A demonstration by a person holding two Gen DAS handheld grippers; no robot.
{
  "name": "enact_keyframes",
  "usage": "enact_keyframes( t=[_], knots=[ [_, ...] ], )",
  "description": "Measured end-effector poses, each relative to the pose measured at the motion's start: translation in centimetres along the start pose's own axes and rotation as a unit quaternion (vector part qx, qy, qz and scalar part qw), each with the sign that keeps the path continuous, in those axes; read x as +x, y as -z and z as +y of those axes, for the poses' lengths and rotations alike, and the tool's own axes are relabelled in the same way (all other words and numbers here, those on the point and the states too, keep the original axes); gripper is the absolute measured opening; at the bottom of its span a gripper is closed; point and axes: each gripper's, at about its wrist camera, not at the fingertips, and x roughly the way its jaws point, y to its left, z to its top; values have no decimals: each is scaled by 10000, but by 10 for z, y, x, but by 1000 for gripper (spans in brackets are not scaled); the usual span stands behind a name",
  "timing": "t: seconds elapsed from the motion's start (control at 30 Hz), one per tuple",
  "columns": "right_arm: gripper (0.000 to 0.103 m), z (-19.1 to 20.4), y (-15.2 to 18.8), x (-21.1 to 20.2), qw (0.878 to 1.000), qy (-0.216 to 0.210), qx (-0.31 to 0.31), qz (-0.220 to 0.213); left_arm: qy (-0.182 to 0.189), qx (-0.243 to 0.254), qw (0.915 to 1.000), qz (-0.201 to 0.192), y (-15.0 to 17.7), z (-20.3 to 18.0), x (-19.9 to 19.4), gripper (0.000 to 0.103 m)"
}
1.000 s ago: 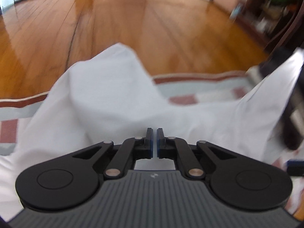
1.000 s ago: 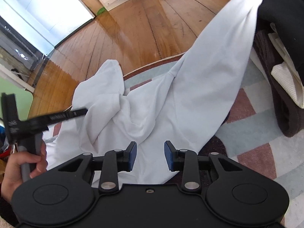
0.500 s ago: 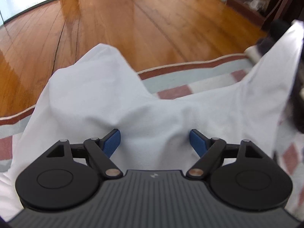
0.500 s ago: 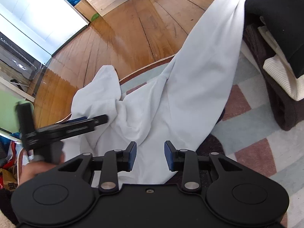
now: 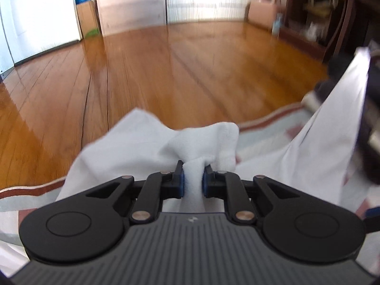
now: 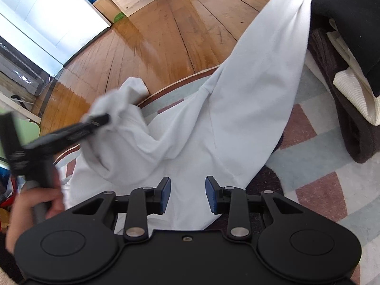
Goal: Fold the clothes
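Left wrist: one white garment (image 5: 142,149), pinched.

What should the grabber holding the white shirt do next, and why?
Probably lift and pull the bunch gently outward. The left tool is shut on a wad of the white shirt, which lies crumpled on the rug, its far end draped over a dark pile. The right tool is open, holding nothing.
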Motion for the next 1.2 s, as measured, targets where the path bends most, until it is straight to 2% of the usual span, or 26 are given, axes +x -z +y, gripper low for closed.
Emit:
enact_keyframes(
  t=[0.13, 0.3, 0.47, 0.5, 0.53, 0.63, 0.67, 0.73, 0.8, 0.9, 1.0, 1.07, 1.2],
  knots=[
    [37, -3, 2, 7, 10000, 34, 39, 74, 256, -30, 9992, -301, -5, -4, -35, 13],
    [37, -2, 4, 12, 9999, 51, 9, 139, 934, -356, 9943, -365, -4, -2, -53, 13],
    [37, -3, 3, 14, 9999, 54, 26, 143, 1612, -227, 9852, -547, -10, -13, -66, 13],
    [37, -4, 3, 14, 9999, 61, 40, 147, 1733, -272, 9834, -471, -10, -15, -64, 13],
    [37, -4, 3, 15, 9998, 65, 56, 153, 1817, -425, 9822, -233, -9, -15, -56, 13],
    [37, -5, 3, 20, 9997, 33, 123, 195, 1945, -1007, 9727, 774, 9, -13, -15, 13],
    [37, -4, 3, 22, 9997, 22, 134, 211, 1960, -1189, 9671, 1101, 17, -11, -1, 13],
    [37, 0, 3, 25, 9997, 30, 84, 247, 1888, -1345, 9611, 1503, 30, -10, 21, 13],
    [37, 5, 2, 28, 9996, 57, -21, 278, 1704, -1304, 9623, 1673, 37, -11, 30, 13],
    [37, 12, 0, 32, 9992, 78, -236, 300, 1445, -1078, 9721, 1502, 32, -13, 22, 13],
    [37, 17, 2, 29, 9972, -103, -736, 127, 1091, -828, 9830, 1224, 26, -11, 12, 13],
    [37, 15, 2, 25, 9969, -170, -768, -37, 981, -859, 9843, 1187, 25, -4, 12, 13],
    [37, 12, -8, 19, 9950, -737, -617, -259, 761, -922, 9866, 1110, 24, 11, 13, 13]
  ],
)
